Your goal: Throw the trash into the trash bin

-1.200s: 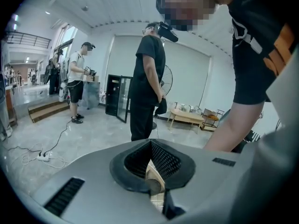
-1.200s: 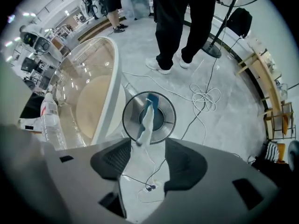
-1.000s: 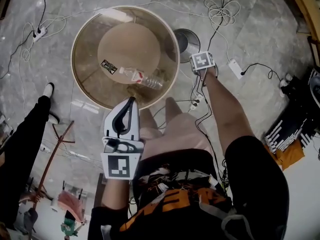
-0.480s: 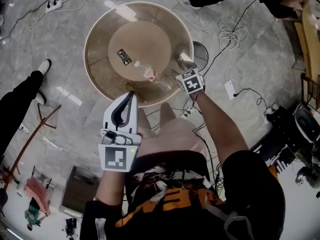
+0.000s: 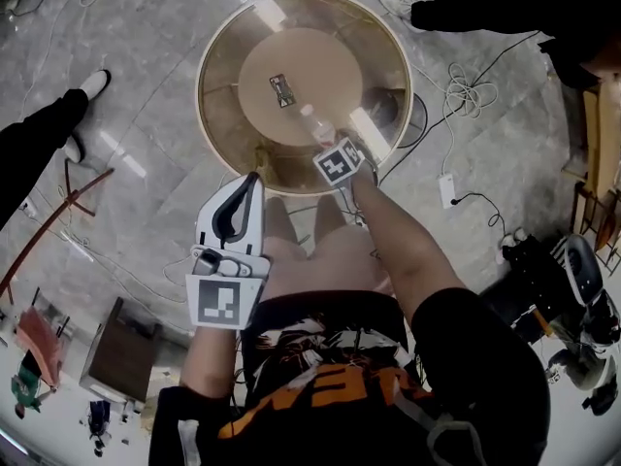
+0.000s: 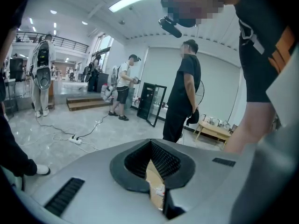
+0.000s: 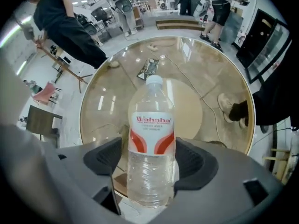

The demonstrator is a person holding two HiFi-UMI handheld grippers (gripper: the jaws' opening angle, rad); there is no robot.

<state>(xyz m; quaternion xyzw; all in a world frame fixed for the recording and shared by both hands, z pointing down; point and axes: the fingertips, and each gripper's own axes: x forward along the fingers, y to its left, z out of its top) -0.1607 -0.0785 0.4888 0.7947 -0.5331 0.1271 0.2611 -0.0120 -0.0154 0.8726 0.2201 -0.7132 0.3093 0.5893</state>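
Observation:
A clear plastic bottle (image 7: 152, 139) with a red and white label lies on the round glass table (image 5: 218, 115). My right gripper (image 7: 150, 163) points down over it. Its jaws have just been opening and now stand wide on either side of the bottle's lower half without clamping it. In the head view the right gripper (image 5: 328, 142) sits over the bottle (image 5: 310, 116), mostly under its marker cube. A dark wrapper (image 5: 280, 89) lies further in on the table. My left gripper (image 5: 253, 183) is shut and empty, hovering at the table's near edge. A grey bin (image 5: 419, 122) stands past the table's right edge.
Cables and a power strip (image 5: 448, 190) trail over the marble floor around the table. A person's legs (image 5: 44, 144) are at the left and another person (image 5: 485, 8) stands beyond the table. A wooden stand (image 5: 58, 221) leans at lower left.
The right gripper swung from beside the bin, leftward over the table, to sit astride the bottle, with its marker cube turned. The left gripper stayed shut near the table's front edge.

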